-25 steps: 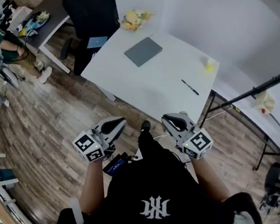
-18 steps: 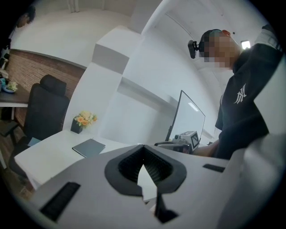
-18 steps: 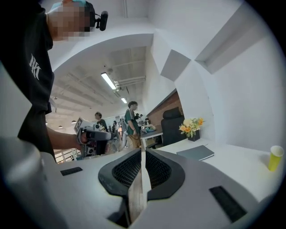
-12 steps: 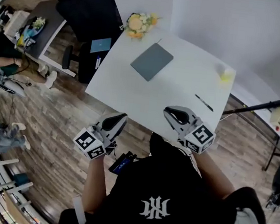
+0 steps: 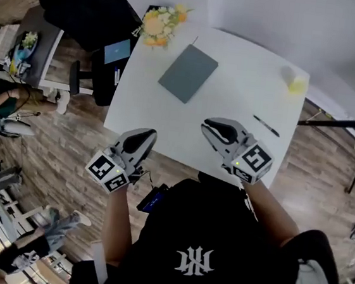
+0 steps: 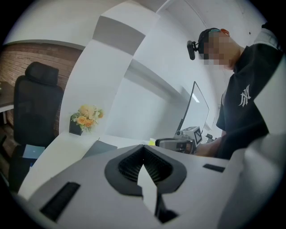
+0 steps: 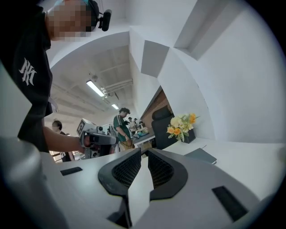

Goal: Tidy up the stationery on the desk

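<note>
On the white desk [image 5: 234, 94] lie a grey notebook [image 5: 187, 73], a black pen [image 5: 266, 125] and a small yellow object [image 5: 295, 83]. My left gripper [image 5: 148, 133] is shut and empty, hovering at the desk's near left edge. My right gripper [image 5: 207, 124] is shut and empty over the near part of the desk, left of the pen. The left gripper view shows its closed jaws [image 6: 144, 150] with the notebook [image 6: 96, 148] beyond. In the right gripper view, the notebook [image 7: 201, 154] lies to the right of the closed jaws [image 7: 144, 154].
A pot of flowers [image 5: 159, 23] stands at the desk's far left corner. A black office chair [image 5: 84, 7] is beside the desk on the left. A black pole [image 5: 342, 122] runs to the right. People sit and stand by another desk [image 5: 29, 45] at far left.
Both grippers have moved forward to the desk: the right one now hangs over the desktop, the left one has reached its near edge. Both stay shut.
</note>
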